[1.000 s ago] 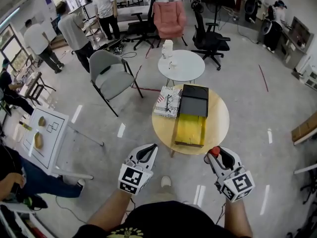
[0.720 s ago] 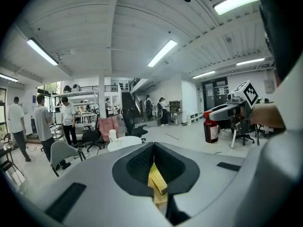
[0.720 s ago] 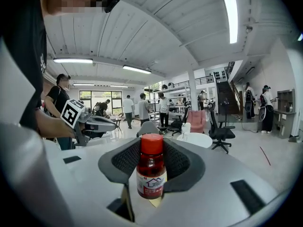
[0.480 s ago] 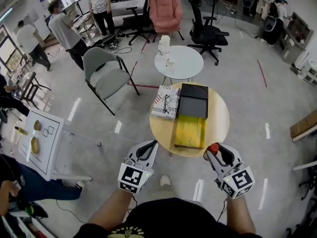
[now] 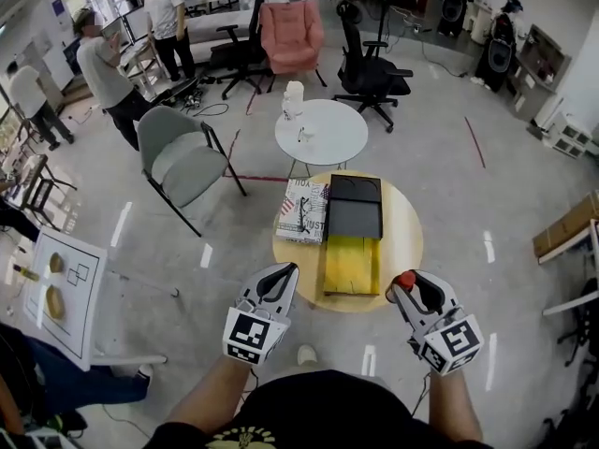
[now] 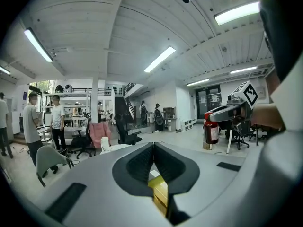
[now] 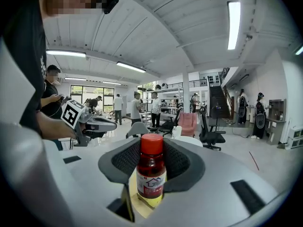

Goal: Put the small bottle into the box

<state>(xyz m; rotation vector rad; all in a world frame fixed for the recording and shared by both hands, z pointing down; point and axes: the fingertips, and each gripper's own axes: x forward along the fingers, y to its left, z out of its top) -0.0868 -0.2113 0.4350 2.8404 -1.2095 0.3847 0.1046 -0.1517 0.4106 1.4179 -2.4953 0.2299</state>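
My right gripper (image 5: 406, 288) is shut on a small bottle (image 7: 151, 171) with a red cap and dark red liquid; its red cap (image 5: 403, 280) pokes out at the near edge of the round wooden table (image 5: 406, 233). An open box lies on that table, with a yellow-lined tray (image 5: 349, 264) near me and a black lid (image 5: 354, 208) beyond. My left gripper (image 5: 277, 282) is shut and empty, held left of the table's near edge. In the left gripper view the jaws meet (image 6: 154, 159) with the yellow box (image 6: 160, 189) below them.
A patterned book (image 5: 301, 210) lies left of the box on the table. Behind stand a white round table (image 5: 323, 131) with a cup, a grey chair (image 5: 183, 157), a pink armchair (image 5: 289, 30) and black office chairs. People stand at the far left.
The view has advanced toward the wooden table, which now sits closer under both grippers. The grippers hold their pose, and the bottle stays gripped in the right one.
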